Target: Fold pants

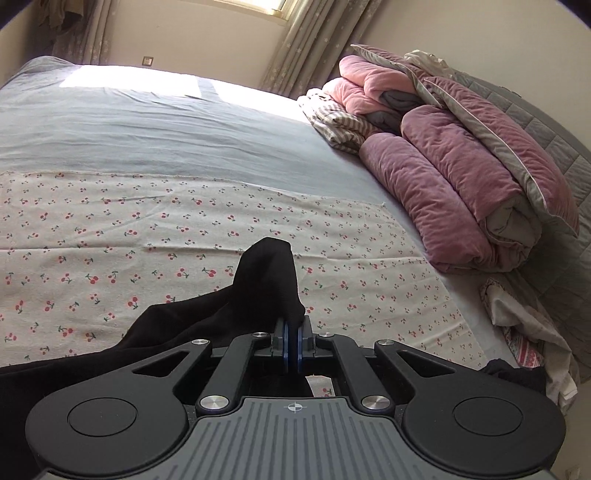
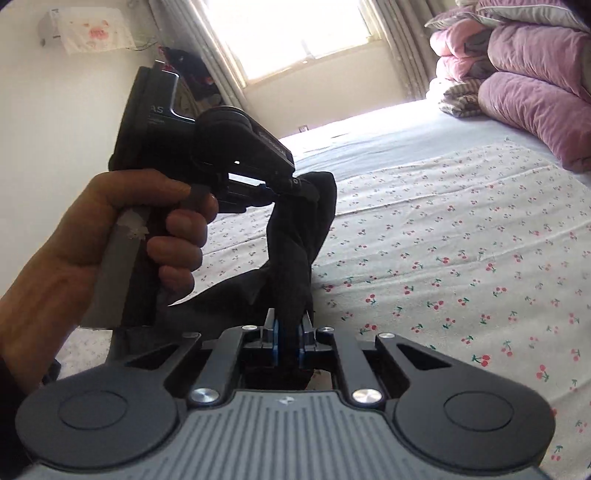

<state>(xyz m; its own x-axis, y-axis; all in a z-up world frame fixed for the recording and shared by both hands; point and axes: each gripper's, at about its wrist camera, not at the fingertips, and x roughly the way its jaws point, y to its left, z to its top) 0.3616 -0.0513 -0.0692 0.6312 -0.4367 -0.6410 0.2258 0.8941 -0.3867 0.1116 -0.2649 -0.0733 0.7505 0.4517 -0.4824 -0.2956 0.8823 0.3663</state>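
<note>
The black pants (image 1: pixel 258 288) hang lifted above the cherry-print sheet (image 1: pixel 147 236). My left gripper (image 1: pixel 292 334) is shut on a bunched edge of the pants, which rises in a peak past its blue pads and trails down to the left. In the right wrist view my right gripper (image 2: pixel 290 341) is shut on another part of the black pants (image 2: pixel 295 254). The cloth stretches from it up to the left gripper (image 2: pixel 284 190), which a hand (image 2: pixel 110 229) holds just ahead and to the left. Both grips are close together.
A pile of folded pink and mauve quilts (image 1: pixel 461 177) and a striped cloth (image 1: pixel 340 125) lies at the bed's right side. The grey-blue bedsheet (image 1: pixel 166 129) stretches toward the curtained window (image 2: pixel 291 33). Crumpled white fabric (image 1: pixel 532 332) lies at the right edge.
</note>
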